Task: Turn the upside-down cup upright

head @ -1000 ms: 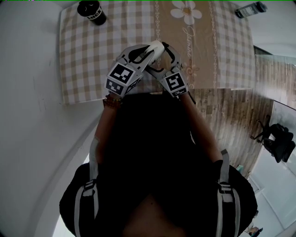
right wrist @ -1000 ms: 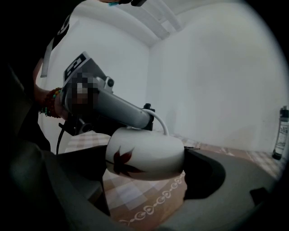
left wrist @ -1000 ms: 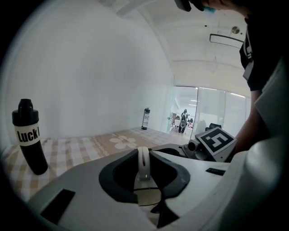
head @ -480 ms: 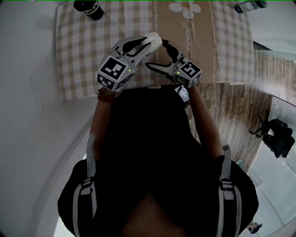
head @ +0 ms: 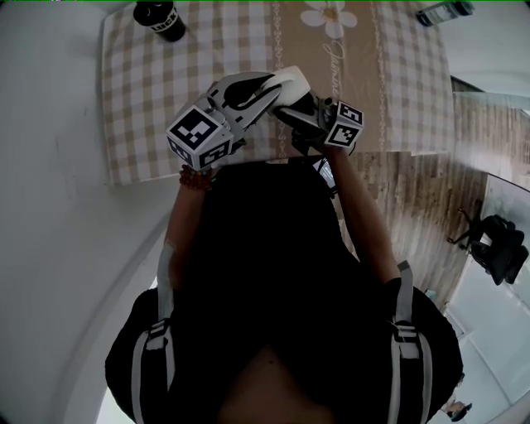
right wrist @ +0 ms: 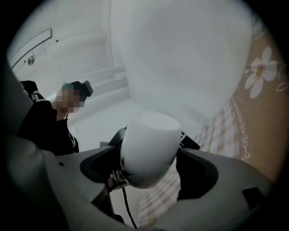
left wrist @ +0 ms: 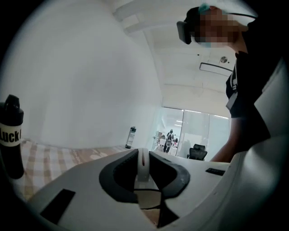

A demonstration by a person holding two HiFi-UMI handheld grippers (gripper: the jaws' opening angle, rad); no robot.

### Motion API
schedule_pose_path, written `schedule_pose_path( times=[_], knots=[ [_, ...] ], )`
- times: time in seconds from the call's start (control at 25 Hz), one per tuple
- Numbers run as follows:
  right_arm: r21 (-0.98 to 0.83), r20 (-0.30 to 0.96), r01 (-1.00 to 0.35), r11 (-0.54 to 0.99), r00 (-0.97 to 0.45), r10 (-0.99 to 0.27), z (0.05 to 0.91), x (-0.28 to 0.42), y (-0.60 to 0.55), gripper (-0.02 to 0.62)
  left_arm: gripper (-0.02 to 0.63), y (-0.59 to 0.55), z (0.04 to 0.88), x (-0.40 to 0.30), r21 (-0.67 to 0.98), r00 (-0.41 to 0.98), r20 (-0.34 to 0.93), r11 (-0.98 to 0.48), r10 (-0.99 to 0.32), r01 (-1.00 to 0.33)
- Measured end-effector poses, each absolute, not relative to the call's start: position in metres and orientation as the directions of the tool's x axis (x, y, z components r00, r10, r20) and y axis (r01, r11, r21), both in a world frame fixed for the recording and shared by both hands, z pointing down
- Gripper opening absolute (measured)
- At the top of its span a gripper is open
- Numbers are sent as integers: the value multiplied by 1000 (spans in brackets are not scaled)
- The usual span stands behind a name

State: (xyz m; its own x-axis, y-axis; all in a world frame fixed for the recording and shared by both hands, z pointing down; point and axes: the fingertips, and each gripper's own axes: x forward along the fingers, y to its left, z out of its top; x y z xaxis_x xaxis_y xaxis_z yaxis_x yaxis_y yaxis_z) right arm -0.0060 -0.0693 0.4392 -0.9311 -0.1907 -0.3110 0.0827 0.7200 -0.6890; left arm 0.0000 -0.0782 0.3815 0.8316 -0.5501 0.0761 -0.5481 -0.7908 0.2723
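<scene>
**A:** What is the surface, and what room is around it?

**B:** A table (head: 149,99) under a checked cloth, with a beige strip (head: 331,58) down the middle that has a flower printed on it. Well beyond the left gripper (left wrist: 142,158), to its left, stands a black bottle (head: 160,20). A second bottle (head: 445,12) is well beyond the right gripper (right wrist: 153,135), to its right. There is a white wall on one side, and a wooden floor (head: 414,190) with an office chair (head: 497,248) on the other.

**A:** And the cup?

**B:** The cup (head: 291,81) is plain white and smooth (I see no handle). It hangs tilted in the air over the near edge of the table, between the two grippers. The left gripper's jaws are almost together and pinch its thin wall. The right gripper's jaws have just been closing. They stand wide round the cup's body, and the pads seem to touch both sides. The cup's flat bottom points away from that gripper.
</scene>
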Motion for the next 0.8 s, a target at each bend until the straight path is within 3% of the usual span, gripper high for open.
schedule_pose_path(
  times=[0.16,0.8],
  knots=[
    [-693,-280,68,718,-943,-182,443,-11,-70,379,67,-75,384,-5,283,835,80,-791,-544,-542],
    [-535,-25,-155,831,-980,-198,453,6,-72,390,66,-67,404,2,171,849,155,-833,-505,-526]
  ],
)
